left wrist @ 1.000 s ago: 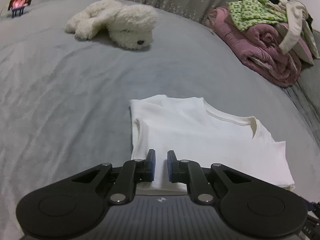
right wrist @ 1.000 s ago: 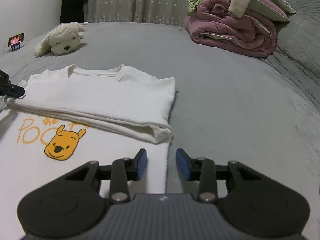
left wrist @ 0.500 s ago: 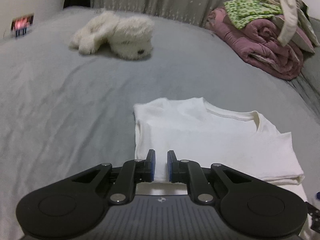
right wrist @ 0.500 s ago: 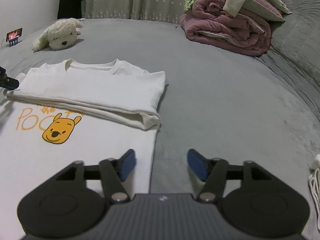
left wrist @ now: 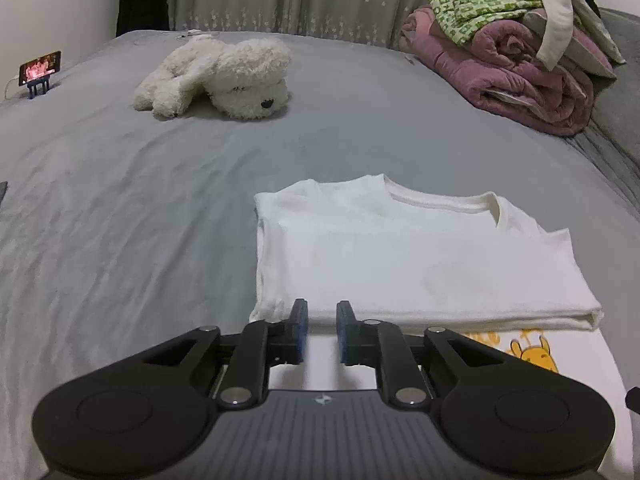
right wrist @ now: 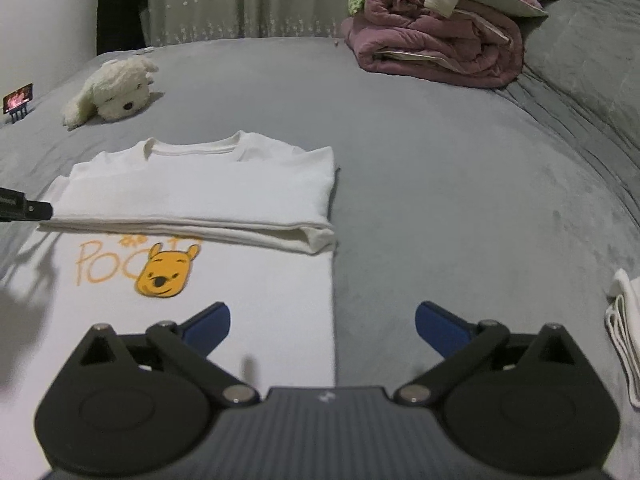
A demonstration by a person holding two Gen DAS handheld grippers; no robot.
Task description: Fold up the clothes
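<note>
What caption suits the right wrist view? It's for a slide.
Open right gripper above half-folded white T-shirt on grey bed.

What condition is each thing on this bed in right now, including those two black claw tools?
white T-shirt: partly folded, top half doubled over, bear print showing
left gripper: narrowly open, empty
right gripper: wide open, empty
plush dog: lying flat
pink quilt: rolled, clothes heaped on it
phone: propped, screen lit

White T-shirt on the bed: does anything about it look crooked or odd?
Nothing is damaged. The white T-shirt is only part folded: its collar half lies doubled over the printed half, leaving the yellow bear print uncovered. The fold edge runs slightly slanted, with a bulge at its right corner.
</note>
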